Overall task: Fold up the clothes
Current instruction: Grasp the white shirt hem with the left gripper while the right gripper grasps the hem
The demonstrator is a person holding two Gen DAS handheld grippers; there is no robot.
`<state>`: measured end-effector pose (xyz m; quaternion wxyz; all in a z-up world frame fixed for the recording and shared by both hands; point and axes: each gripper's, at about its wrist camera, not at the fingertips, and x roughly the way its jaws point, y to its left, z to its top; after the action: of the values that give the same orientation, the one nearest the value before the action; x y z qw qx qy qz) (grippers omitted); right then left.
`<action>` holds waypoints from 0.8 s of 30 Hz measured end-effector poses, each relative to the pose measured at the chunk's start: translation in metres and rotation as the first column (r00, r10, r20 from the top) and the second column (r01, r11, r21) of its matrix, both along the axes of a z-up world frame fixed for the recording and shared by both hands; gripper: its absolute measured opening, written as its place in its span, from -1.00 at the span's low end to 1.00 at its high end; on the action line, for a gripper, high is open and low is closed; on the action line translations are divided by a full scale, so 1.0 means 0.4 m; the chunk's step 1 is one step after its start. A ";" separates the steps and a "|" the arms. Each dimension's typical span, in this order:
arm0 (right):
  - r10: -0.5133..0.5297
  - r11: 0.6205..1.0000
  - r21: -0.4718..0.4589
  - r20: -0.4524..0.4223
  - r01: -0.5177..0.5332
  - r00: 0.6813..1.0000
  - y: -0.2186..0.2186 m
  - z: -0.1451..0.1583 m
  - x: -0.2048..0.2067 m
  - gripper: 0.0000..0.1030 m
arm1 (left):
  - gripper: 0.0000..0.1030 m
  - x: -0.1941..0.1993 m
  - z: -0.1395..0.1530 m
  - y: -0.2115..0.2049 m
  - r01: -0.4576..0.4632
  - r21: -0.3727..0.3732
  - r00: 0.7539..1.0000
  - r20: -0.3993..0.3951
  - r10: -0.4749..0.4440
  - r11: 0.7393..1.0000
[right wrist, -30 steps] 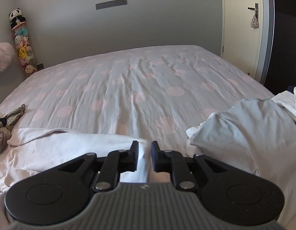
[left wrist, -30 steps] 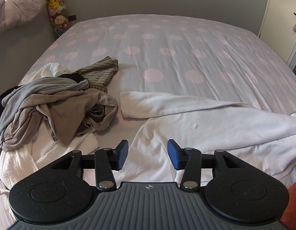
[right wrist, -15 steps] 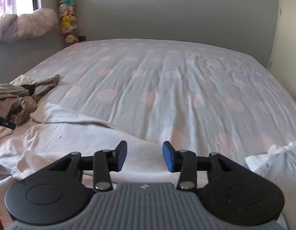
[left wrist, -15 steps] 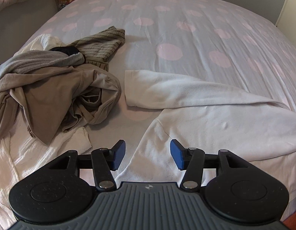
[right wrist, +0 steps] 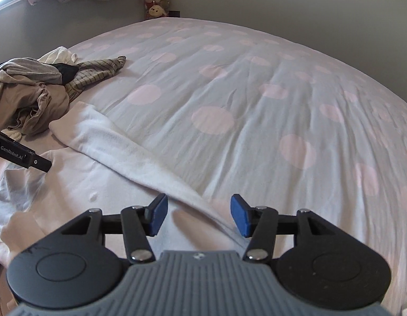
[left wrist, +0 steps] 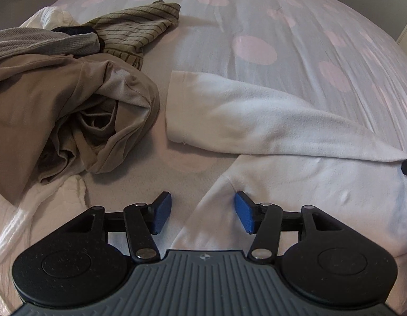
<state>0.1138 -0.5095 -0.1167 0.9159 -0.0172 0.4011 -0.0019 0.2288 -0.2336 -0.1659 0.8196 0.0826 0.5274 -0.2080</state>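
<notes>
Pink-dotted bedspread [right wrist: 229,100] carries a white long-sleeved top [left wrist: 295,184] spread at its near edge. Left gripper [left wrist: 202,214] and right gripper [right wrist: 198,214] hover over it, jaws just narrowed, parted, gripping nothing.

The left gripper [left wrist: 202,214] sits at the lower centre of its own view, angled steeply downward, jaws apart after just narrowing, pads pressing on nothing. The right gripper [right wrist: 198,214], lower centre likewise, has its jaws parted, having just closed slightly.
</notes>
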 end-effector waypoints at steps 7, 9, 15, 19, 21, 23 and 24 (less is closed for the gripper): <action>-0.086 0.996 0.038 0.090 0.083 0.992 -0.009 0.067 -0.011 -0.90 | -0.94 -0.024 0.051 -0.024 0.047 -0.012 0.998 0.052 -0.047 0.999; -0.138 0.990 0.009 0.143 0.138 0.980 -0.030 0.121 -0.047 -0.91 | -0.94 -0.031 0.093 -0.013 0.028 -0.022 0.997 0.078 -0.026 0.999; -0.326 0.936 -0.034 0.295 0.351 0.898 -0.128 0.289 -0.221 -0.91 | -0.95 -0.083 0.230 0.052 0.010 -0.064 0.992 0.130 -0.002 0.998; -0.451 0.870 -0.038 0.342 0.492 0.825 -0.199 0.345 -0.383 -0.91 | -0.95 -0.139 0.283 0.095 0.005 -0.068 0.990 0.139 0.005 0.998; -0.513 0.824 -0.049 0.355 0.564 0.781 -0.230 0.357 -0.470 -0.91 | -0.95 -0.172 0.289 0.111 0.007 -0.055 0.991 0.136 0.000 0.998; -0.578 0.773 -0.054 0.349 0.632 0.737 -0.261 0.354 -0.556 -0.91 | -0.95 -0.203 0.285 0.125 0.013 -0.033 0.991 0.130 -0.008 0.999; -0.605 0.746 -0.065 0.347 0.662 0.716 -0.273 0.350 -0.596 -0.91 | -0.95 -0.219 0.284 0.131 0.015 -0.021 0.992 0.127 -0.013 1.000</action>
<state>-0.1247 -0.6187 0.0234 0.9036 0.0376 0.2347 -0.3564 0.1414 -0.1811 -0.0524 0.8508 0.0902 0.4714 -0.2139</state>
